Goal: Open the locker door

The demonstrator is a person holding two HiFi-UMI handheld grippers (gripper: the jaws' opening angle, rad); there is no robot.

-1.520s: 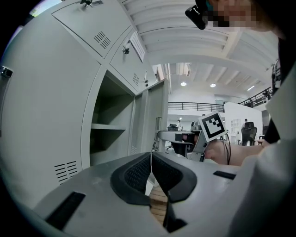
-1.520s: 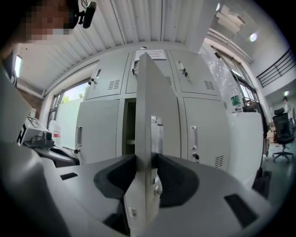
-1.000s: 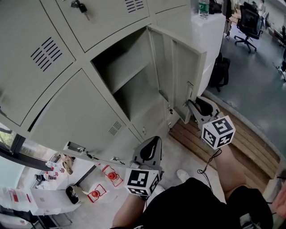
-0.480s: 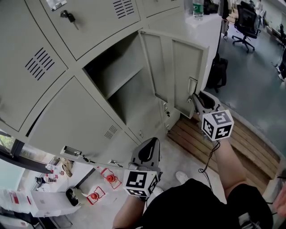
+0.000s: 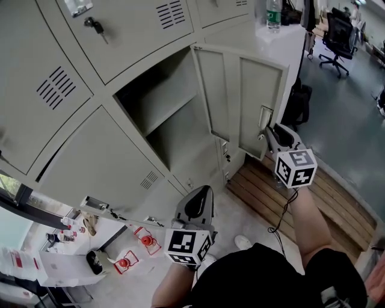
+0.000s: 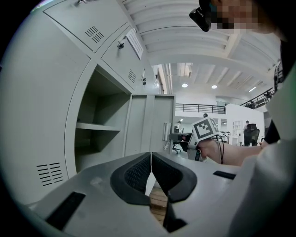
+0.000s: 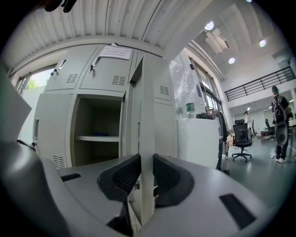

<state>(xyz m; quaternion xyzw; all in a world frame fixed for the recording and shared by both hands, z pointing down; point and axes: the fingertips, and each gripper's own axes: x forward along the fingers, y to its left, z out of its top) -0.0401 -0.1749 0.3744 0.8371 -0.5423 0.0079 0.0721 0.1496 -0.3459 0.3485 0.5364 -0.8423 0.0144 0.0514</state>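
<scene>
The grey locker door (image 5: 240,96) stands swung out well past halfway, baring an empty compartment with one shelf (image 5: 162,114). My right gripper (image 5: 264,133) is shut on the door's free edge by the latch; in the right gripper view the door edge (image 7: 147,115) runs upright between the pads of that gripper (image 7: 146,173), which press on it from both sides. My left gripper (image 5: 203,191) hangs low in front of the lockers, shut and holding nothing, its pads (image 6: 138,173) touching. The left gripper view also shows the door (image 6: 148,122) and the right gripper's marker cube (image 6: 205,129).
Closed lockers surround the open one; keys (image 5: 96,25) hang in an upper door. A water bottle (image 5: 274,12) stands on a white cabinet to the right. A wooden platform (image 5: 301,192) lies under the door. Red objects (image 5: 150,239) sit on the floor. An office chair (image 5: 337,30) is far right.
The door has swung further open, to the right, with the right gripper holding its edge and moving along. The left gripper has stayed in place.
</scene>
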